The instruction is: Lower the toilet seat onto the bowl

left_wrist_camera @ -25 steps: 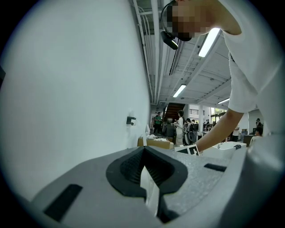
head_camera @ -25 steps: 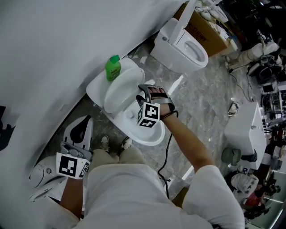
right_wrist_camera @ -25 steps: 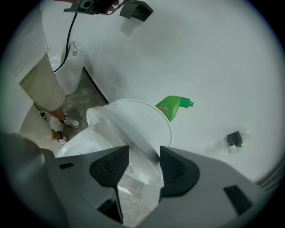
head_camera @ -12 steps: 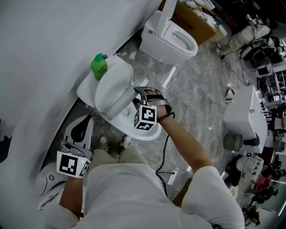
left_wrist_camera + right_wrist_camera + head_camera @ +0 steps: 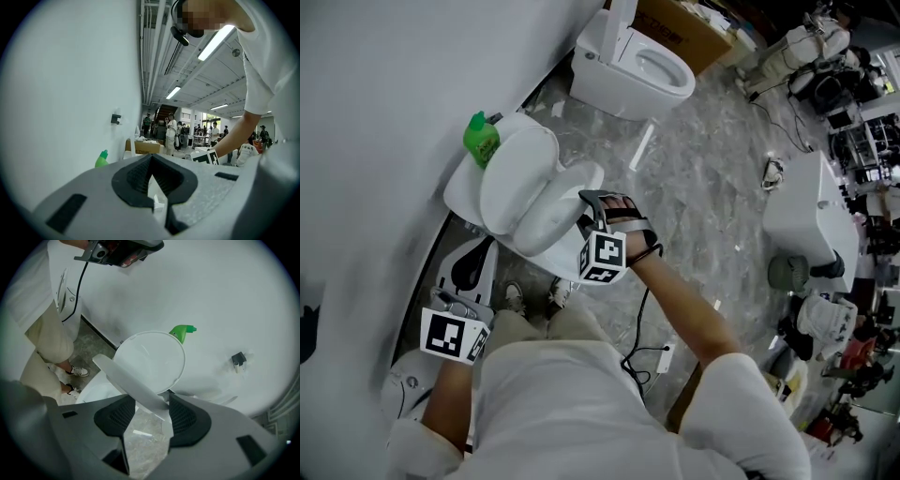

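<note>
Since a second ago the toilet seat has swung away from the lid and now hangs partway down, tilted between the lid and the bowl. The right gripper has travelled with it.

In the right gripper view the jaws stand about half apart, one pad on each face of the seat's front edge. The seat runs between them as a thin white slab seen edge-on. The round lid stands up behind it against the wall, and a green bottle peeks over the lid's top right rim, its lower part hidden. Only a small stretch of the bowl shows, at the lower left under the seat. The hinge is covered by the seat and lid in every view.

In the head view the right gripper's marker cube and the person's hand cover the point of grip.

The left gripper is held low beside the wall, well apart from the toilet. Its fingertips meet with nothing between them. Its own body fills the lower half of the left gripper view, so little of the floor shows.

A second toilet stands farther along the wall, its raised lid cut off by the top edge of the head view.
</note>
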